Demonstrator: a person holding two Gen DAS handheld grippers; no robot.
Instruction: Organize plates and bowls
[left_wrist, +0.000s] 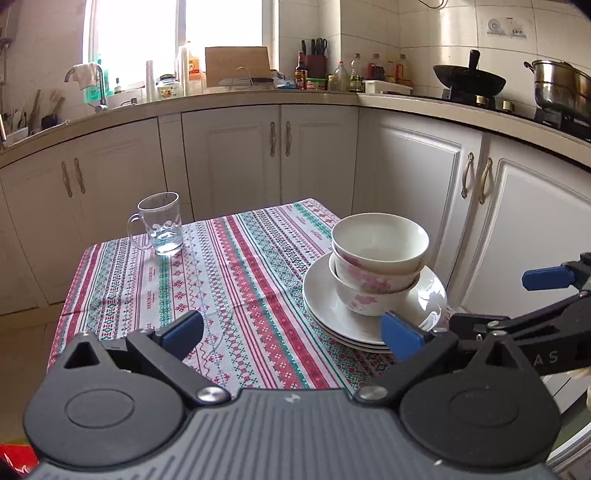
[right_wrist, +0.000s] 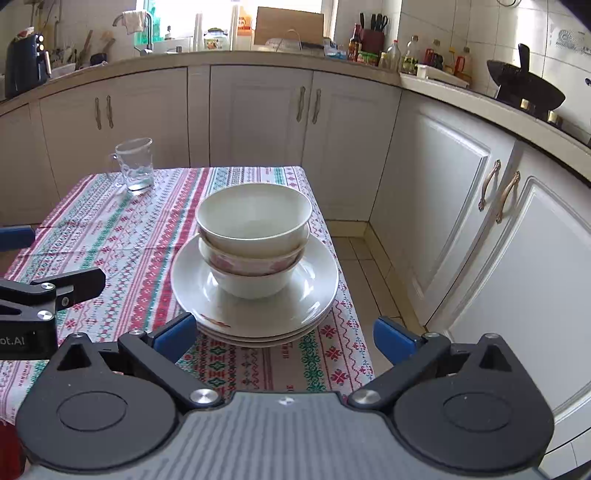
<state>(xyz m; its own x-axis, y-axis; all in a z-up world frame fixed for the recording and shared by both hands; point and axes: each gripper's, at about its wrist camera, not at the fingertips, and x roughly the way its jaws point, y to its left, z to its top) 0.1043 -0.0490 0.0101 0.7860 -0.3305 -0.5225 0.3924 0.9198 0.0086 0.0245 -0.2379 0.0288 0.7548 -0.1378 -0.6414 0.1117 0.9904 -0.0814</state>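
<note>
A stack of white plates (left_wrist: 325, 302) (right_wrist: 314, 295) sits near the right edge of the table. Nested white bowls (left_wrist: 380, 247) (right_wrist: 255, 221) with pink flowers stand on the top plate. My left gripper (left_wrist: 291, 332) is open and empty over the cloth, left of the stack, with its right fingertip just in front of the plates. My right gripper (right_wrist: 284, 338) is open and empty, just in front of the stack, fingertips to either side of its near rim. Each gripper shows at the edge of the other's view.
A glass mug (left_wrist: 160, 223) (right_wrist: 135, 164) stands at the far left of the striped tablecloth (left_wrist: 221, 277) (right_wrist: 110, 240). White kitchen cabinets (left_wrist: 258, 155) and a cluttered counter lie beyond. The table's right edge drops to a tiled floor (right_wrist: 369, 266).
</note>
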